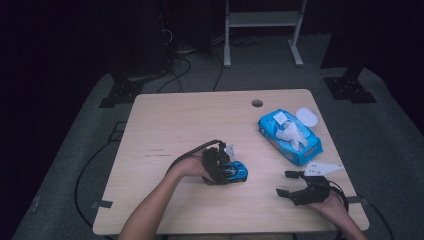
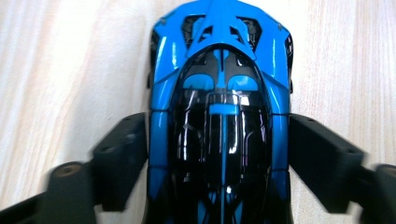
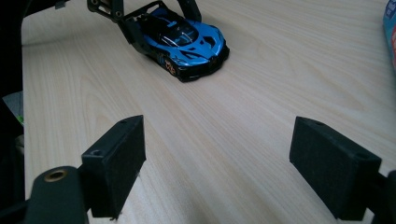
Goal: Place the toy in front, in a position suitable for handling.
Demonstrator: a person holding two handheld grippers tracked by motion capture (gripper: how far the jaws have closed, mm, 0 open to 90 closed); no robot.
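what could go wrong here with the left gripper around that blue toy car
1. The left gripper straddles the blue toy car with its pads close against the sides. If they are not pressing, a lift would probably leave the car on the table.
2. The car stands on its wheels, so a sideways nudge from either pad might roll it out from between them.
3. The right gripper is open and apart from the car, so it likely could not catch it.

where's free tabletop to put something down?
Bare: the far-left stretch of the table behind the toy car, and the near strip between the car and the right gripper. Crowded: far right, wipes pack and white lid.
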